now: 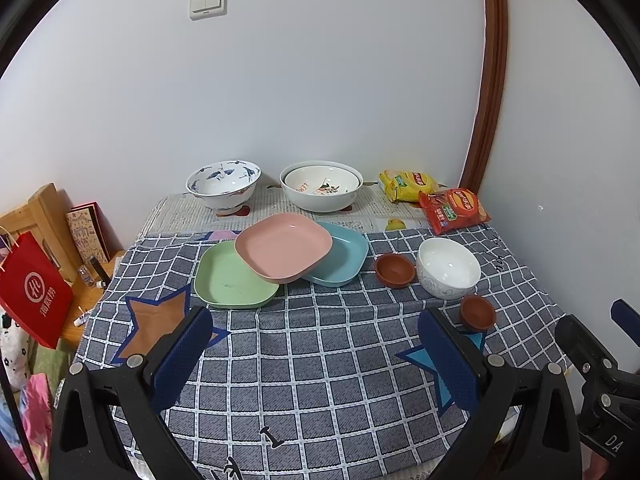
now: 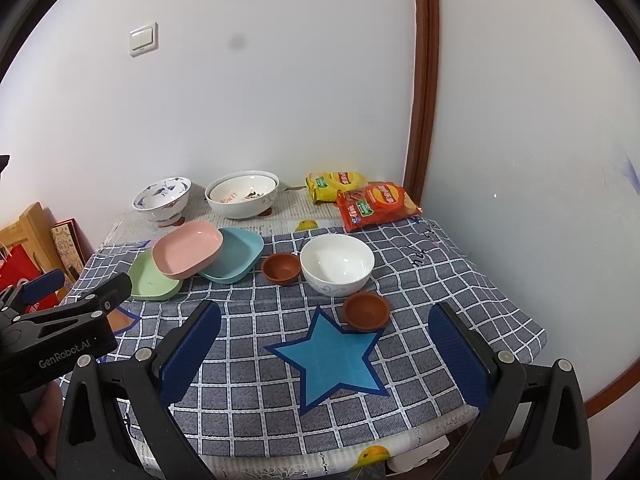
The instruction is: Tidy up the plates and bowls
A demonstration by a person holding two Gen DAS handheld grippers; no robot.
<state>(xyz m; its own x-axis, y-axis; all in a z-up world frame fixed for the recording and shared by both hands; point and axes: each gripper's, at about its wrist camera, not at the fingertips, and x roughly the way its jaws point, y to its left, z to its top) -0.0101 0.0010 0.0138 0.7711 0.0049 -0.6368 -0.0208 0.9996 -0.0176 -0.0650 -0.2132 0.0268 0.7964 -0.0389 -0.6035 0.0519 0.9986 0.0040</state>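
Currently both grippers are hovering above the checked grey-blue tablecloth (image 2: 440, 280), touching nothing: left gripper (image 1: 316, 356) gaping wide, right gripper (image 2: 324, 356) likewise. Square pink plastic plate (image 1: 285, 246) is resting tilted across the green plate (image 1: 234, 278) and blue plate (image 1: 340, 256). White ceramic bowl (image 2: 337, 264) is sitting between two small brown clay dishes (image 2: 281, 267).

Surface: table (image 2: 500, 344) under grey checked cloth (image 1: 320, 360); newspaper (image 1: 180, 212) along far edge.
Cloth patches: blue star (image 2: 332, 364) centre of right view; brown star (image 1: 156, 328) lower left of left view.
Centre: green plate (image 1: 228, 280), blue plate (image 1: 344, 256), pink plate (image 1: 284, 248) overlapping both.
Right of plates: white bowl (image 1: 448, 268), two brown dishes (image 1: 394, 270) (image 1: 478, 312).
Newspaper strip: crane-pattern bowl (image 1: 222, 186), nested white bowls (image 1: 320, 188), yellow snack bag (image 1: 406, 186), red snack bag (image 1: 454, 210).
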